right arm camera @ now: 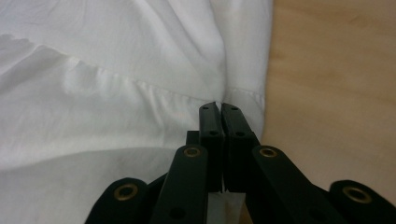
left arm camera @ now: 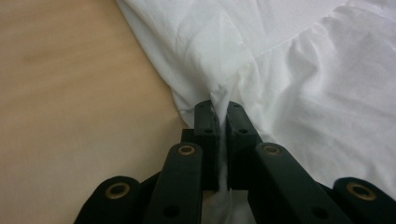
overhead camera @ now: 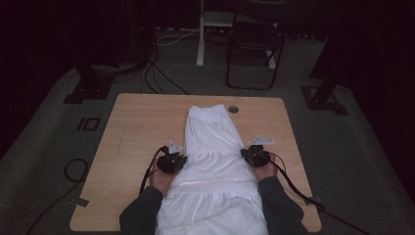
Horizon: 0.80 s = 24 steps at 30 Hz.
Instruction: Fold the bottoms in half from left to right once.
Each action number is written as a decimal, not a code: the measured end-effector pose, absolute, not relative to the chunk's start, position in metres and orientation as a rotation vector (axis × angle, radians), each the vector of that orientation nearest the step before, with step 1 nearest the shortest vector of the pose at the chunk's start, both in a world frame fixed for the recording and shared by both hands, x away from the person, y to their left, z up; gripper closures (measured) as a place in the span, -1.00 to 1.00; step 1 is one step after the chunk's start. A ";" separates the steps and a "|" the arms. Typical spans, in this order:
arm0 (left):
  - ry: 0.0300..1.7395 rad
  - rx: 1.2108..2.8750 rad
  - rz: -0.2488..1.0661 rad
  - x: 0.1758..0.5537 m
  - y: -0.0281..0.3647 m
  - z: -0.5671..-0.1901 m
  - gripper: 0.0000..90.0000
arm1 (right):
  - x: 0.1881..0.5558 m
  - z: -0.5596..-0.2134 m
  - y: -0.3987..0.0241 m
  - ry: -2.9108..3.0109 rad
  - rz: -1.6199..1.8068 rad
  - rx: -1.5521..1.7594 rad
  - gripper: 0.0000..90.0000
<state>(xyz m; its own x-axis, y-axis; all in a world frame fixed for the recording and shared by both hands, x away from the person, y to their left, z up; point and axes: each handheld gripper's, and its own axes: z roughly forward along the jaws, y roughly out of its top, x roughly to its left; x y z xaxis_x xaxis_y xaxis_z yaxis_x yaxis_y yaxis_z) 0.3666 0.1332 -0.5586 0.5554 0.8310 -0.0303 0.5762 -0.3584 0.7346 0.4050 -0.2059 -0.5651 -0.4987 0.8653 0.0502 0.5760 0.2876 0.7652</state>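
One white garment (overhead camera: 213,161) lies lengthwise on the wooden table (overhead camera: 142,127), its narrow end toward the far edge and its wide end hanging over the near edge between the person's two sleeves. The high view shows this whole layout: the left gripper (overhead camera: 171,160) sits at the left edge of the garment and the right gripper (overhead camera: 255,154) at its right edge, both about halfway along the cloth. It shows also one round hole (overhead camera: 233,109) in the table, just beside the far right corner of the garment, and one dark chair (overhead camera: 254,46) on the floor beyond the table.

The gripper views show what the high view cannot. In the left gripper view, the left gripper (left arm camera: 220,108) is clenched on a fold of the garment (left arm camera: 299,84), and the cloth puckers up between the two black jaws. In the right gripper view, the right gripper (right arm camera: 219,108) is also clamped on the garment (right arm camera: 116,93), near a seam at its edge, with bare table (right arm camera: 336,84) just beside it.
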 end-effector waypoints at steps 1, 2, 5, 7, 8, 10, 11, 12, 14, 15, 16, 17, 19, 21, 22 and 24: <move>1.123 2.069 0.449 0.357 0.135 -0.560 0.90 | 0.397 -0.566 -0.206 2.198 1.064 1.286 0.96; 1.117 2.076 0.445 0.350 0.136 -0.560 0.90 | 0.387 -0.566 -0.206 2.212 1.068 1.275 0.96; 1.100 2.089 0.427 0.328 0.138 -0.560 0.90 | 0.365 -0.566 -0.207 2.244 1.076 1.262 0.96; 1.076 2.107 0.431 0.316 0.139 -0.560 0.89 | 0.347 -0.566 -0.207 2.272 1.078 1.246 0.96; 1.064 2.114 0.428 0.309 0.139 -0.560 0.89 | 0.342 -0.566 -0.207 2.283 1.075 1.238 0.96; 1.047 2.129 0.439 0.305 0.138 -0.560 0.86 | 0.332 -0.564 -0.207 2.321 1.065 1.231 0.95; 1.040 2.136 0.444 0.305 0.137 -0.560 0.84 | 0.329 -0.562 -0.208 2.349 1.050 1.230 0.87; 1.042 2.131 0.438 0.306 0.137 -0.560 0.81 | 0.329 -0.560 -0.209 2.364 1.051 1.210 0.74; 1.040 2.128 0.427 0.308 0.138 -0.560 0.79 | 0.330 -0.556 -0.212 2.340 1.107 1.188 0.53; 1.038 2.129 0.428 0.309 0.138 -0.560 0.79 | 0.334 -0.550 -0.214 2.311 1.146 1.204 0.49; 1.036 2.125 0.429 0.309 0.138 -0.561 0.79 | 0.338 -0.546 -0.215 2.294 1.178 1.215 0.47; 1.036 2.124 0.428 0.310 0.138 -0.561 0.78 | 0.344 -0.538 -0.215 2.276 1.231 1.208 0.47; 1.033 2.122 0.432 0.310 0.137 -0.561 0.78 | 0.357 -0.528 -0.209 2.261 1.233 1.176 0.48; 1.034 2.117 0.427 0.311 0.137 -0.561 0.77 | 0.372 -0.521 -0.201 2.256 1.251 1.171 0.50; 1.032 2.116 0.427 0.311 0.137 -0.562 0.77 | 0.379 -0.520 -0.196 2.258 1.251 1.161 0.50; 1.031 2.118 0.425 0.311 0.138 -0.561 0.76 | 0.395 -0.520 -0.185 2.279 1.255 1.163 0.44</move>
<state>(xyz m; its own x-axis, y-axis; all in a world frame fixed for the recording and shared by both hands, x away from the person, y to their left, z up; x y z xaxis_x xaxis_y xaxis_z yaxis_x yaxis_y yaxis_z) 0.3109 0.1378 -0.5615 0.6236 0.7815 -0.0204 0.5398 -0.4116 0.7343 0.3948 -0.1849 -0.5197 -0.6316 0.7657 0.1213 0.5120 0.2944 0.8070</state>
